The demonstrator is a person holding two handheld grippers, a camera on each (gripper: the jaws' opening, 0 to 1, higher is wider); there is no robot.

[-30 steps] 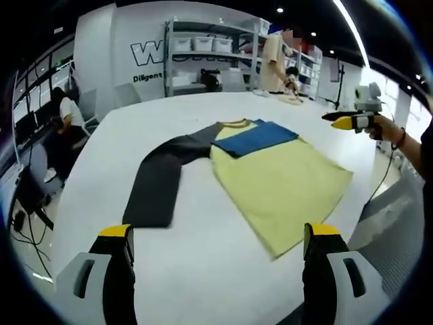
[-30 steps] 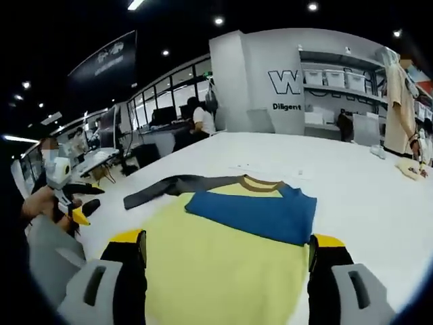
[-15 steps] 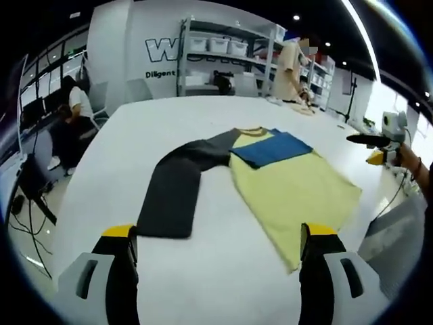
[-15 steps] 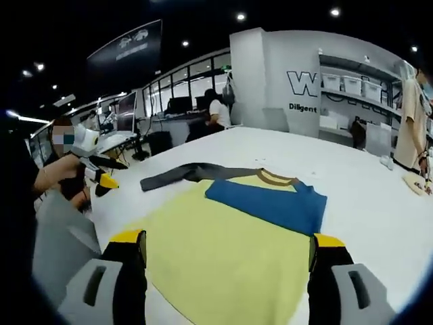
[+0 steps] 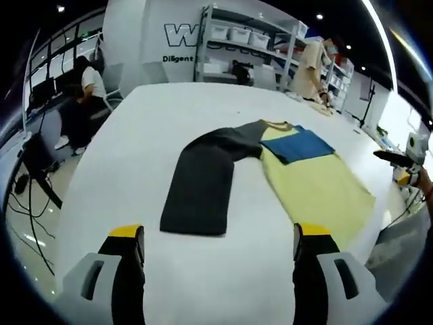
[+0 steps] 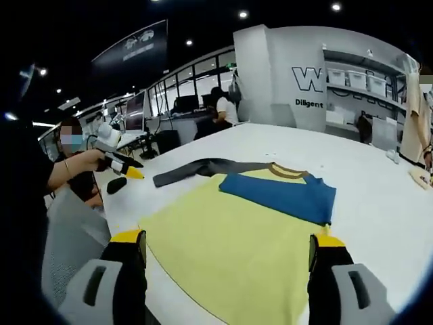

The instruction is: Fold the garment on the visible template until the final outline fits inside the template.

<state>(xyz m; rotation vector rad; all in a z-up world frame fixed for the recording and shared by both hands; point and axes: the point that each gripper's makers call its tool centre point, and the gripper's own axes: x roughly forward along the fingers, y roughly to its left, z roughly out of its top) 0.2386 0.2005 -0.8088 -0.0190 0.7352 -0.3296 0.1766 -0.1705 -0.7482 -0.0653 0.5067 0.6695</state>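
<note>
My left gripper hangs with jaws wide and empty; the dark sleeve lies at twelve o'clock on the white table, the shirt's yellow body at two. My right gripper, equally wide and empty, faces the folded blue sleeve at one o'clock.

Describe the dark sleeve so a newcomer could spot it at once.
Start at the big white table and find the shirt lying flat on it, with a yellow body. One sleeve, blue, is folded across the chest. The dark sleeve is the charcoal one stretched out sideways onto bare table.
</note>
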